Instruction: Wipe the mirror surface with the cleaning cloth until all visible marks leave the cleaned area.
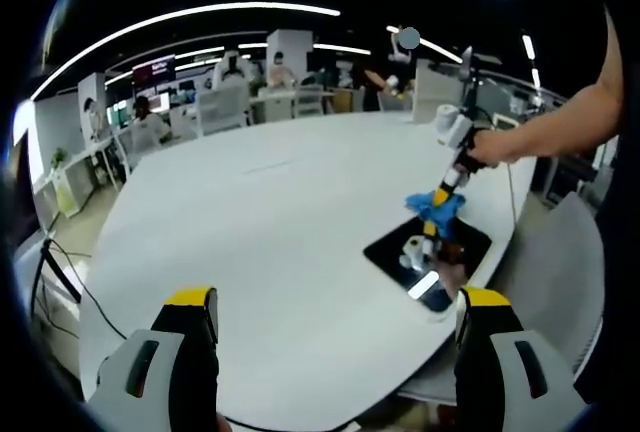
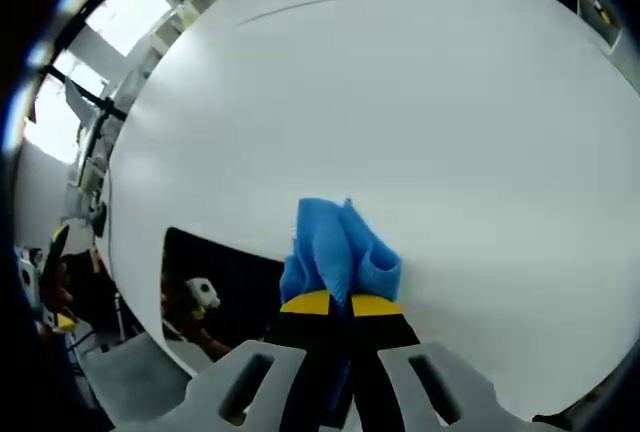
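Mirror: dark, flat, rectangular glossy mirror [image 1: 425,252] lying near the right edge of the counter in the left gripper view; in the right gripper view it is the dark panel [image 2: 225,277] just left of the jaws, with reflections in it.
Cloth: bright blue crumpled cleaning cloth [image 2: 340,247] bunched at the tips of the right gripper, over the counter just beside the mirror's edge; whether it touches the surface I cannot tell.
Right gripper: grey gripper with yellow tips [image 2: 331,304], jaws clamped on the blue cloth; from the left gripper view it [image 1: 437,214] points down at the mirror's far end, held by a person's hand [image 1: 490,147].
Left gripper: grey gripper with yellow tips [image 1: 335,302], jaws wide apart, holding nothing, well short of the mirror.
Counter: broad white rounded counter [image 1: 270,212].
Far: office desks and chairs [image 1: 225,102] beyond the counter.
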`<state>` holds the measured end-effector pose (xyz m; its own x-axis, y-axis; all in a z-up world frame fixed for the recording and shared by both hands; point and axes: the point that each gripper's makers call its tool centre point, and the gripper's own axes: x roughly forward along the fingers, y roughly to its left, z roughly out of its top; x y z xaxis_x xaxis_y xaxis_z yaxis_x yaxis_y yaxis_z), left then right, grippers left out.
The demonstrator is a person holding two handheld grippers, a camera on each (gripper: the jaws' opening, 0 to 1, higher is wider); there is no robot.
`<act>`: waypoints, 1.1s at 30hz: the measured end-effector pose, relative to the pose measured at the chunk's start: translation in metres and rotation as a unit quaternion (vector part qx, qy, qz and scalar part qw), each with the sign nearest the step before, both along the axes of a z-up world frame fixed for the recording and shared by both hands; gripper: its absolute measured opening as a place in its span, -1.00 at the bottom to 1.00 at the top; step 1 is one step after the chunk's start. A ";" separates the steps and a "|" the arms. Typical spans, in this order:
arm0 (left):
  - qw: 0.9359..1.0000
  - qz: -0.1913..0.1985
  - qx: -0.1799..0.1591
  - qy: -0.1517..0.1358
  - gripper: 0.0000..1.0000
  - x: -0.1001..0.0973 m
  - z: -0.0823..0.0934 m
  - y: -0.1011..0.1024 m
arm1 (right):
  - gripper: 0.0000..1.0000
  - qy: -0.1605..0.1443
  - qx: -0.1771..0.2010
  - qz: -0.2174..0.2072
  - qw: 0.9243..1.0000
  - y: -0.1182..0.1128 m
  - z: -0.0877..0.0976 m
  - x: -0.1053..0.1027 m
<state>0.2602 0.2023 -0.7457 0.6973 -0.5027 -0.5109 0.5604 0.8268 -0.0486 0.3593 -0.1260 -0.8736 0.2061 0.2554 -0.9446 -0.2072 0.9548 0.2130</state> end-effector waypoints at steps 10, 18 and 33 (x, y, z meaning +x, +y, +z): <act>1.000 0.023 -0.013 -0.003 0.99 0.005 0.003 0.001 | -1.00 -0.013 0.029 0.019 0.999 -0.009 0.010 -0.007; 1.000 0.026 -0.004 -0.008 0.99 0.001 0.008 0.007 | -0.99 -0.038 0.030 0.024 0.999 -0.043 0.050 -0.010; 1.000 0.023 0.005 -0.009 0.99 -0.006 0.011 0.005 | -0.98 -0.051 0.012 -0.012 0.999 -0.108 0.059 -0.005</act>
<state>0.2539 0.2073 -0.7348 0.7285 -0.4649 -0.5032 0.5225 0.8521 -0.0307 0.3540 -0.2337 -0.8144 0.3067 0.2715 -0.9122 -0.2062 0.9546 0.2148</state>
